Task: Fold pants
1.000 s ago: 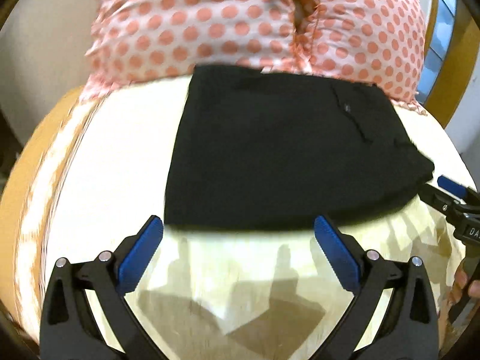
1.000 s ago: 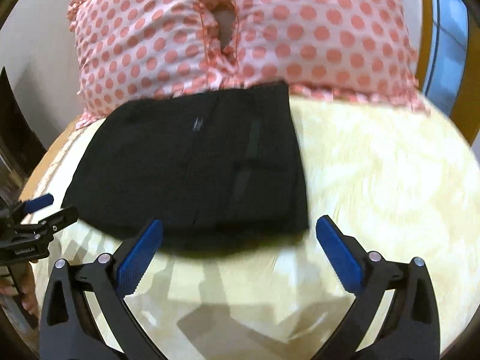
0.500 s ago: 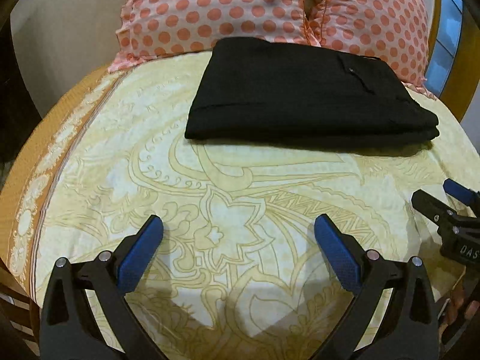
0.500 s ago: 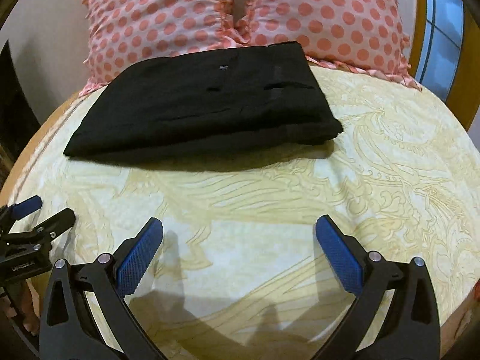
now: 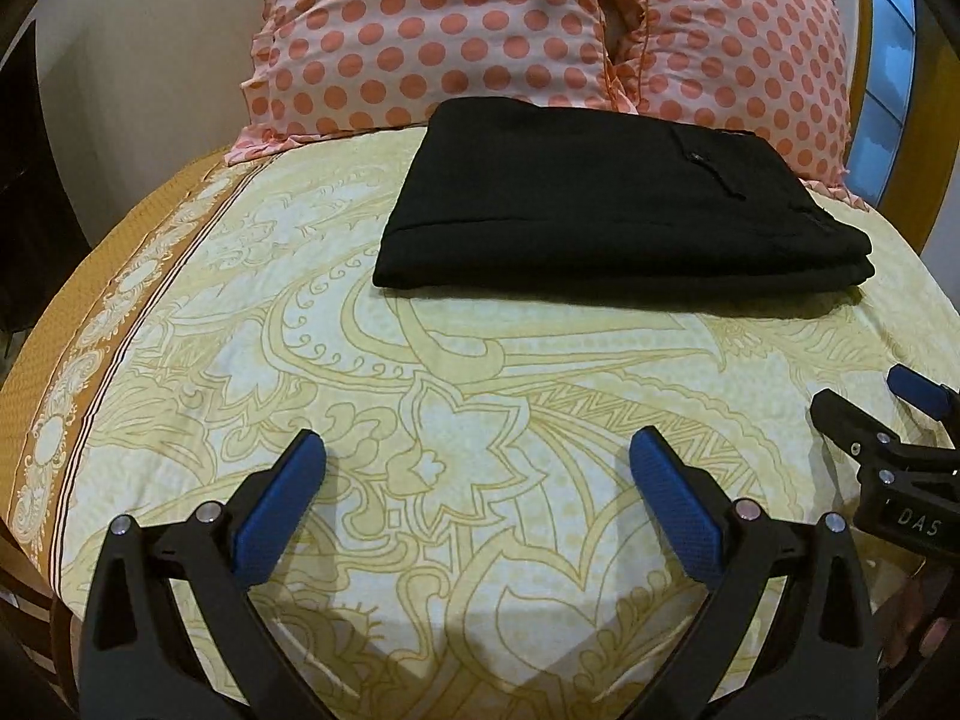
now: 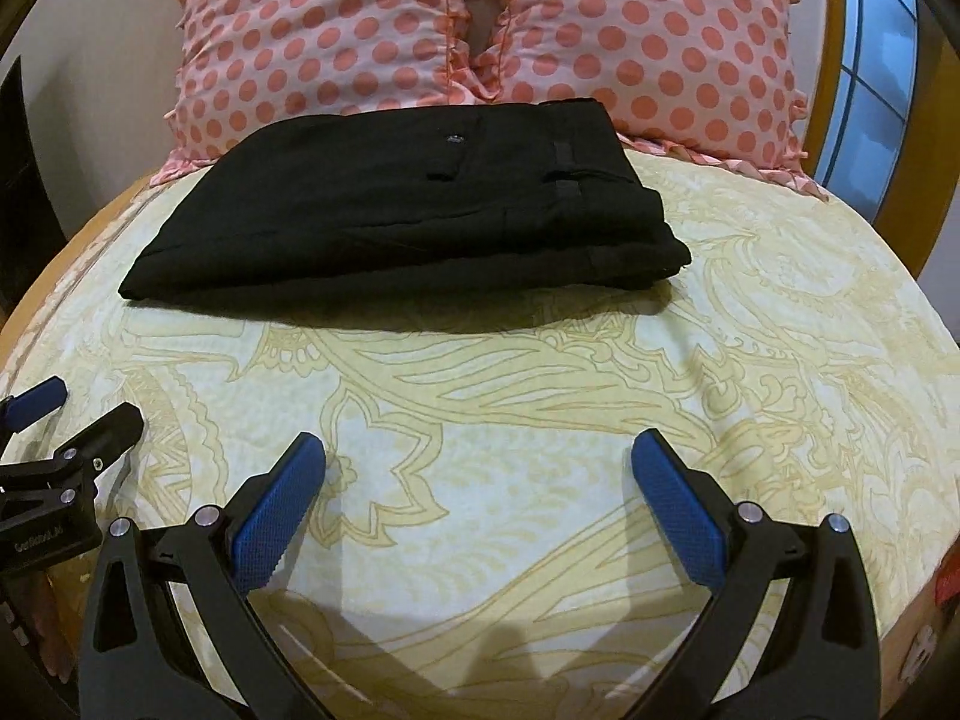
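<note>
Folding looks finished: black pants (image 5: 600,204) lie as a compact rectangle on the bed (image 5: 480,372) against polka-dot pillows (image 5: 432,30), left gripper (image 5: 477,495) and right gripper (image 6: 480,495) both spread empty, nothing left but maybe smoothing.

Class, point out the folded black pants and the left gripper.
folded black pants (image 6: 420,222): right wrist view, middle of the top layer.
left gripper (image 5: 477,468): left wrist view, midway between its blue fingertips.
</note>
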`<state>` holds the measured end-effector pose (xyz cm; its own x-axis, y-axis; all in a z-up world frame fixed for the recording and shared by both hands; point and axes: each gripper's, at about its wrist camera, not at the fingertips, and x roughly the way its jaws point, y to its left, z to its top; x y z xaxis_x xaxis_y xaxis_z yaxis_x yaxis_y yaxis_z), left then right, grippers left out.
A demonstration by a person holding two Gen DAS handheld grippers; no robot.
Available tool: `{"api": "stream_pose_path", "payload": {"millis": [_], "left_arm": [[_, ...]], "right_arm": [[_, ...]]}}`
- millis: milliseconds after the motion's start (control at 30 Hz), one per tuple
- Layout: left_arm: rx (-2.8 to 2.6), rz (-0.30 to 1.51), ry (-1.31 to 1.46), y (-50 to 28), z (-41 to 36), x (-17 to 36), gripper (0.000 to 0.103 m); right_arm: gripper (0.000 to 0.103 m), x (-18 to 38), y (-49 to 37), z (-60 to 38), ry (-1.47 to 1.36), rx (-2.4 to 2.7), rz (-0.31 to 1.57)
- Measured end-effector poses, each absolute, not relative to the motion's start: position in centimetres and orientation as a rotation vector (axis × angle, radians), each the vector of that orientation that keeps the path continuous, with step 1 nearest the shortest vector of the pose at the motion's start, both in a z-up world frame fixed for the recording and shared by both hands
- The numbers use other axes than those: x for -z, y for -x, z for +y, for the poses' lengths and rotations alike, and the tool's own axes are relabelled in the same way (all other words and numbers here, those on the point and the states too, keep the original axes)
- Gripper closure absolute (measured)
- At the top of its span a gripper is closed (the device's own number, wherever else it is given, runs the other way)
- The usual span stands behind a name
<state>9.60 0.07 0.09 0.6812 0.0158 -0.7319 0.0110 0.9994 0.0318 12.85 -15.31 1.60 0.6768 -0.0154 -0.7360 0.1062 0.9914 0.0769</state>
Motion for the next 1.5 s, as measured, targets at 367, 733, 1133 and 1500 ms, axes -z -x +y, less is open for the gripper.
{"api": "stream_pose_path", "payload": {"millis": [367, 733, 1133, 1500], "left_arm": [[0.002, 0.823, -0.036, -9.63, 0.22, -0.16, 0.002], [0.004, 0.828, -0.036, -9.55, 0.12, -0.17, 0.002], [0.003, 0.837, -0.033, -9.71, 0.25, -0.13, 0.002], [-0.001, 0.844, -0.031, -9.81, 0.3, -0.13, 0.002]], "right_arm": [[0.001, -1.52, -12.16, -14.87, -0.113, 0.07, 0.783], [0.001, -1.54, -12.07, -14.78, -0.112, 0.069, 0.777], [0.001, -1.57, -12.04, -14.76, -0.112, 0.07, 0.775], [0.001, -1.68, -11.99, -14.56, -0.111, 0.07, 0.772]]}}
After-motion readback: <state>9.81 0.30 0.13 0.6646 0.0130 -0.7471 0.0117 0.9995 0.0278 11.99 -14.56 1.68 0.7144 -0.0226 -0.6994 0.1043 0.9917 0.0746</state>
